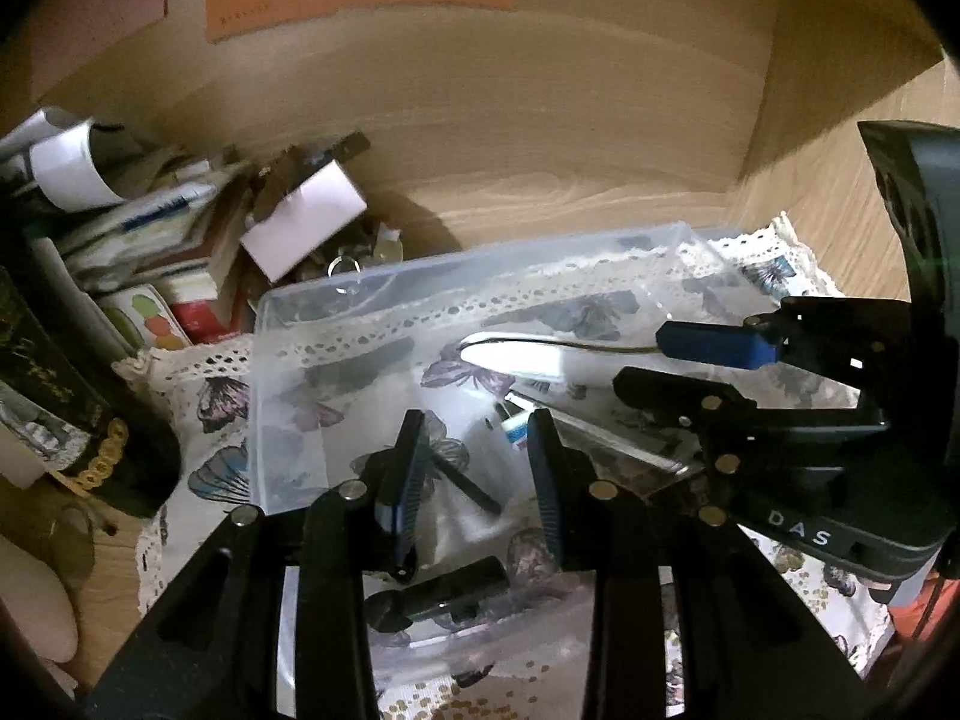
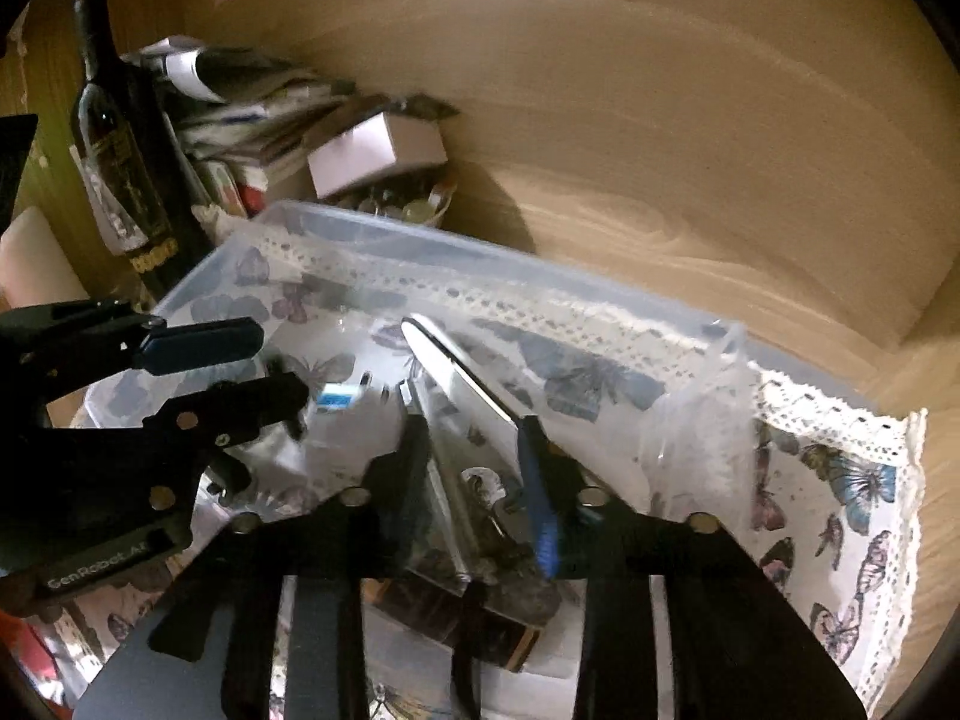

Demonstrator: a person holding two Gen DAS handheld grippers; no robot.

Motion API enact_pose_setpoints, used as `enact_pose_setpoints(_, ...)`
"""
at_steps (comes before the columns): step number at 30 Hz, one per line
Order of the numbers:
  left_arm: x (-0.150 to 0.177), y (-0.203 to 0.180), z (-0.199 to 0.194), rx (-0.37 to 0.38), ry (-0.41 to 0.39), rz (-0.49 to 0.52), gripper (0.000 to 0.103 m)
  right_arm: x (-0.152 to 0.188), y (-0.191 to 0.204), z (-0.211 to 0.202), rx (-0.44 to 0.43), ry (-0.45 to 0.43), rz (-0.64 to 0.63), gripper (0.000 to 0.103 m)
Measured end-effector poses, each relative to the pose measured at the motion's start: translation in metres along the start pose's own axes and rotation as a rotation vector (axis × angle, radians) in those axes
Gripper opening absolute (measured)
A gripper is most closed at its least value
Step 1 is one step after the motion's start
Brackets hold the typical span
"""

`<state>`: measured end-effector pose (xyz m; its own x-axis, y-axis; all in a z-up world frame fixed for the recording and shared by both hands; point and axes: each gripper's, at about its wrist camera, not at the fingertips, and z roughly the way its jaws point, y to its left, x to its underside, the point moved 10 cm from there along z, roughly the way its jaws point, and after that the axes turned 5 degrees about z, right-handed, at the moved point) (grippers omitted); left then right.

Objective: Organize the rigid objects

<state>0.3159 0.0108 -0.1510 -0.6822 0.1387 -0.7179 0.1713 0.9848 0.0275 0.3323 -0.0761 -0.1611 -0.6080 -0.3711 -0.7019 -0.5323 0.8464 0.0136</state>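
A clear plastic box (image 1: 264, 360) (image 2: 420, 240) stands on a butterfly-print cloth (image 2: 852, 480) inside a wooden cupboard. Both grippers reach into it. A knife with a shiny blade (image 2: 444, 360) (image 1: 516, 354) lies between the jaws of my right gripper (image 2: 474, 426) (image 1: 639, 360), along its blue-padded finger; the jaws stand apart and do not clamp it, so the gripper is open. My left gripper (image 1: 477, 420) (image 2: 282, 360) is open with nothing in it. Below it lie a white tube with a blue label (image 1: 516, 432) (image 2: 336, 402) and a black stick (image 1: 468, 486).
A dark bottle (image 2: 114, 138) stands at the left beside a pile of books and papers (image 1: 150, 240) and a small white carton (image 1: 306, 228) (image 2: 372, 150). A dark brown block (image 2: 456, 612) lies in the box near its front. Wooden walls close in behind and to the right.
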Motion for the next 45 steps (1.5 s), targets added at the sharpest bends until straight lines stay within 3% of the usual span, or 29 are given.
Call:
enact_pose_setpoints(5,-0.008,-0.002,-0.026,-0.003,-0.059,-0.002,0.037,-0.006,-0.003,-0.033,0.018,-0.067,0.008,0.035)
enact_pose_setpoints(14,-0.012,-0.01,-0.096,-0.021,-0.223,-0.004,0.055,0.002,0.0,-0.109,0.048,-0.252,0.051,0.064)
enact_pose_setpoints(26,0.013,-0.033,-0.178,-0.068,-0.432,0.007,0.092,0.036,0.015,-0.192,0.091,-0.468,0.106,0.089)
enact_pose_setpoints(29,0.02,-0.038,-0.192,-0.083,-0.47,0.005,0.1,0.042,0.022,-0.208,0.111,-0.52,0.101,0.102)
enact_pose_setpoints(45,0.041,-0.048,-0.214,-0.093,-0.518,-0.015,0.103,0.063,0.036,-0.226,0.11,-0.563,0.122,0.103)
